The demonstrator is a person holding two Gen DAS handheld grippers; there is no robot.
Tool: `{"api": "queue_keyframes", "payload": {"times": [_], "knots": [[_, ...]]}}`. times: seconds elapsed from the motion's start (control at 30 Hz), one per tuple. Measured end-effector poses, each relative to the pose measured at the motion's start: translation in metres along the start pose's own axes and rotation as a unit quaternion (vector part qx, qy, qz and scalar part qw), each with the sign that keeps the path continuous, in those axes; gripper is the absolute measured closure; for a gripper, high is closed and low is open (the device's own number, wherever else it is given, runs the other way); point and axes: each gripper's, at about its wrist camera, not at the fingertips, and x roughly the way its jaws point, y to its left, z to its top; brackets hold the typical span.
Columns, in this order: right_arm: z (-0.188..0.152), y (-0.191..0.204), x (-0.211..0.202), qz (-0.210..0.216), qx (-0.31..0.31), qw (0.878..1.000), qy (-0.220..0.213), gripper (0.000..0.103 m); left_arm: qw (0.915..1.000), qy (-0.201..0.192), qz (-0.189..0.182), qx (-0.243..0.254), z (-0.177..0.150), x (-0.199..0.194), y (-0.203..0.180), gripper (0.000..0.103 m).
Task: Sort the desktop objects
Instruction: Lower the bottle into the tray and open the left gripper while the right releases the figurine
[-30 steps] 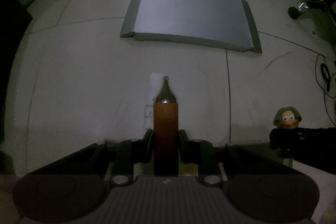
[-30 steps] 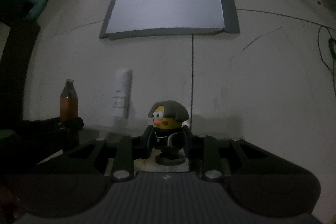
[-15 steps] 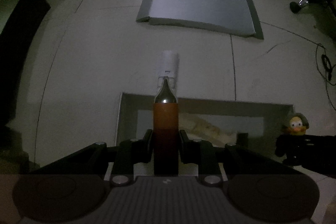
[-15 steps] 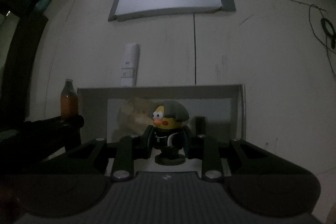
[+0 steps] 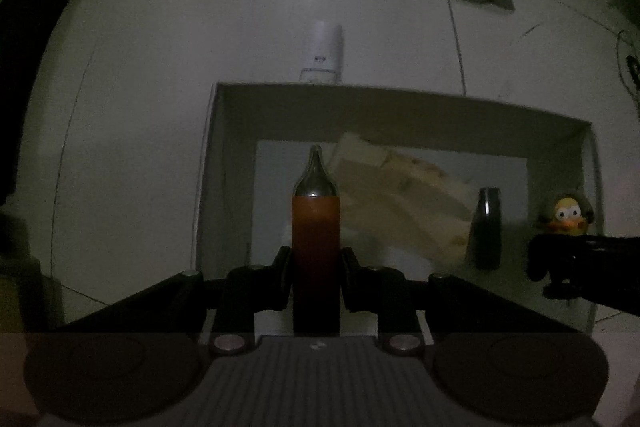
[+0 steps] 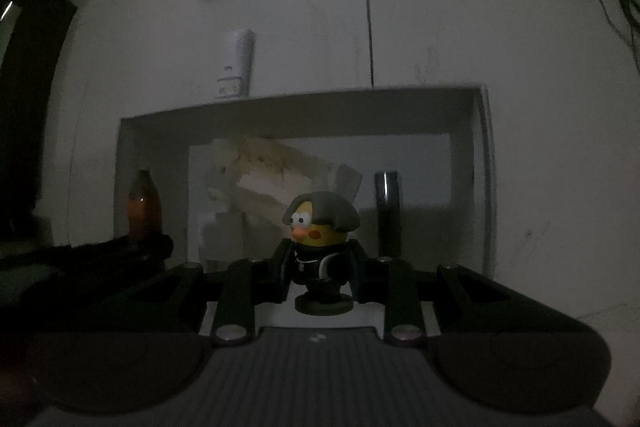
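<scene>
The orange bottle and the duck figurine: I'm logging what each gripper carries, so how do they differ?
The orange bottle is tall and slim, with a clear neck above orange contents; the duck figurine is squat, with a yellow face, grey cap and round base. The bottle sits in the left gripper, the figurine in the right gripper. Both are held upright over the open box.

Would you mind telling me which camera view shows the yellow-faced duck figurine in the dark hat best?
The right wrist view: the yellow-faced duck figurine in the dark hat sits centred and close, clamped between the right gripper fingers. The left wrist view catches the figurine small at the right edge, its body dark and partly merged with the gripper.
</scene>
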Motion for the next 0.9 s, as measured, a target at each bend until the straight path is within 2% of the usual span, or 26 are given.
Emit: {"api": "queue_keyframes", "payload": {"times": [0.27, 0.43, 0.6, 0.8, 0.9], "knots": [[-0.031, -0.009, 0.05, -0.014, 0.018, 0.999, 0.045, 0.073, 0.9997, 0.024, 0.001, 0.012, -0.011, 0.028, -0.002, 0.083], [-0.041, -0.007, 0.074, -0.027, 0.006, 0.998, 0.064, 0.073, 0.9988, 0.043, 0.001, 0.023, -0.018, 0.046, -0.009, 0.083], [-0.038, -0.006, 0.092, -0.036, -0.013, 0.997, 0.069, 0.073, 0.998, 0.054, 0.0, 0.033, -0.022, 0.064, -0.015, 0.083], [-0.037, -0.013, 0.105, -0.028, -0.021, 0.998, 0.051, 0.073, 0.998, 0.051, 0.009, 0.035, -0.025, 0.083, -0.024, 0.083], [-0.038, -0.016, 0.113, -0.04, -0.026, 0.998, 0.052, 0.073, 0.9976, 0.059, 0.007, 0.035, -0.027, 0.092, -0.026, 0.083]]}}
